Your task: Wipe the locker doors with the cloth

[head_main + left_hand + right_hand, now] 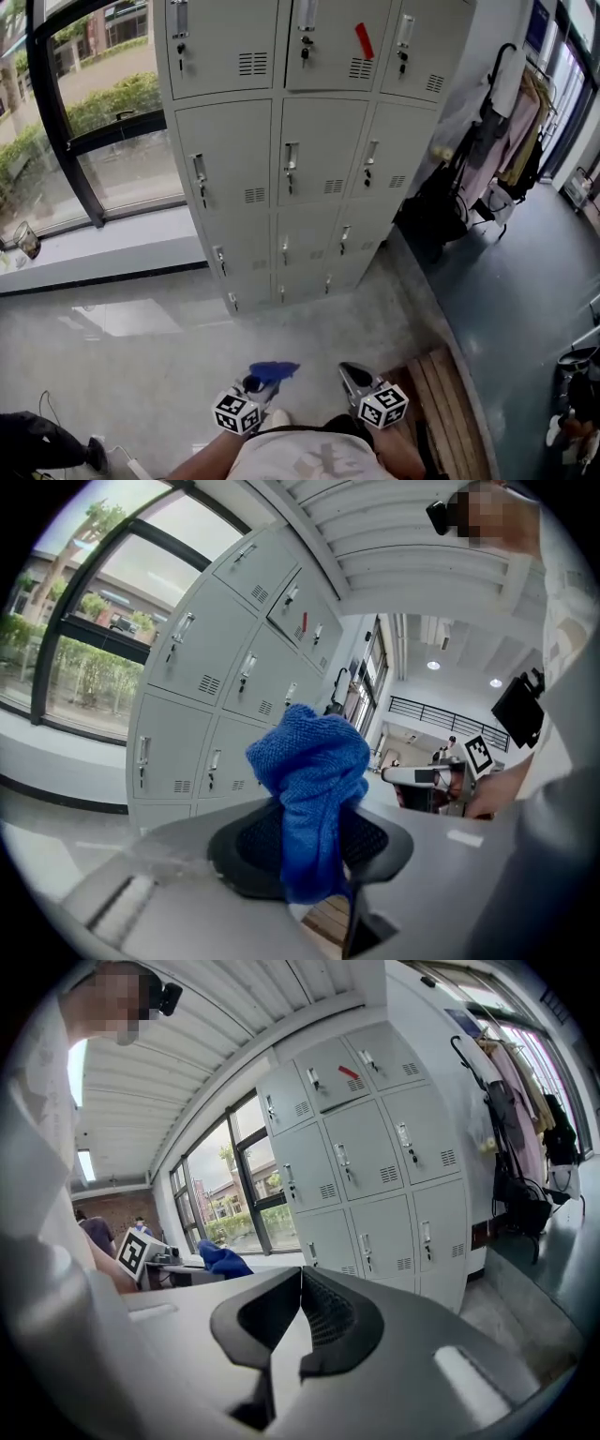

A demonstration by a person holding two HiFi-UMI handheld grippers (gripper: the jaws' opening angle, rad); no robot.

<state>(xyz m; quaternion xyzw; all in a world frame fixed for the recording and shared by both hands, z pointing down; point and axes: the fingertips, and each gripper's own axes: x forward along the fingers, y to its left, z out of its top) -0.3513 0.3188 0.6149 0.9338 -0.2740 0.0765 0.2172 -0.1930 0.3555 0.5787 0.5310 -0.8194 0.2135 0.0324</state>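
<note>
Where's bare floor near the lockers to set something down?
Free: concrete floor in front of the lockers, extending left along the window ledge. Crowded: hung clothes and bags right of the lockers, wooden bench lower right.

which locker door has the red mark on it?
The middle door of the top row seen in the head view. A slanted red strip sits near its right edge, and none of the other grey doors in view has one.
</note>
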